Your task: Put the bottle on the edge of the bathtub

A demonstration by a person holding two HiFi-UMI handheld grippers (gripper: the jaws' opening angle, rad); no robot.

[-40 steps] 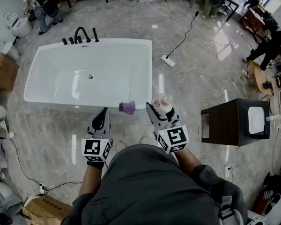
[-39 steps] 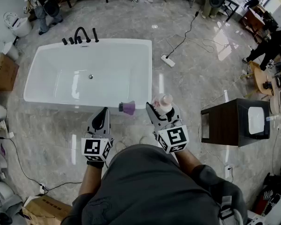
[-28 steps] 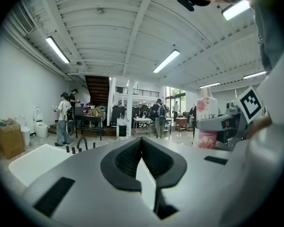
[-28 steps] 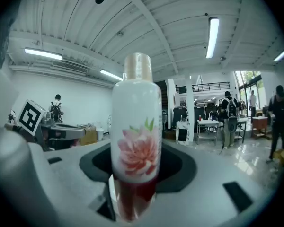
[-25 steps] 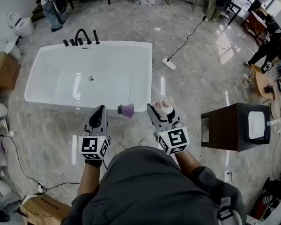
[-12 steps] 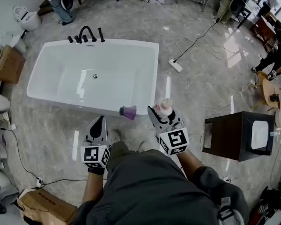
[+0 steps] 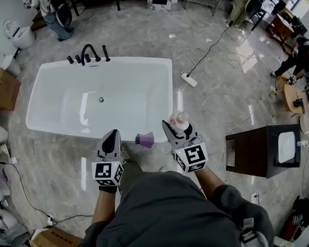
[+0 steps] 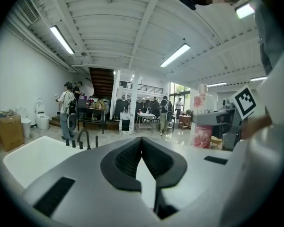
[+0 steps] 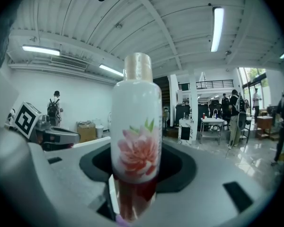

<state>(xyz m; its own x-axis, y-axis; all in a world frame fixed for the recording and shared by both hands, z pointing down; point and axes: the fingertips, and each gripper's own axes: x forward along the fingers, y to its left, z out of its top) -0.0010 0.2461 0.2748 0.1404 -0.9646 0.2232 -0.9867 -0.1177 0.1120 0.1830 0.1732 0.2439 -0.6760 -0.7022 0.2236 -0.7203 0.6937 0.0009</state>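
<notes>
A white bottle with a pink flower print and a pale cap stands upright between the jaws of my right gripper, which is shut on its lower part. The right gripper view shows the bottle close up in that gripper. The white bathtub lies ahead and to the left, with its near rim just beyond both grippers. My left gripper hovers at that near rim, shut and holding nothing. In the left gripper view, the left gripper has its tips together, and the bottle shows at the right.
A purple object lies at the tub's near side between the grippers. Black faucets stand on the tub's far rim. A dark cabinet is at the right, a power strip with cable beyond the tub. A cardboard box and toilet stand at the left.
The view has shifted and the tub's near rim now lies closer to both grippers. The right gripper still holds the bottle upright; the left stays shut.
</notes>
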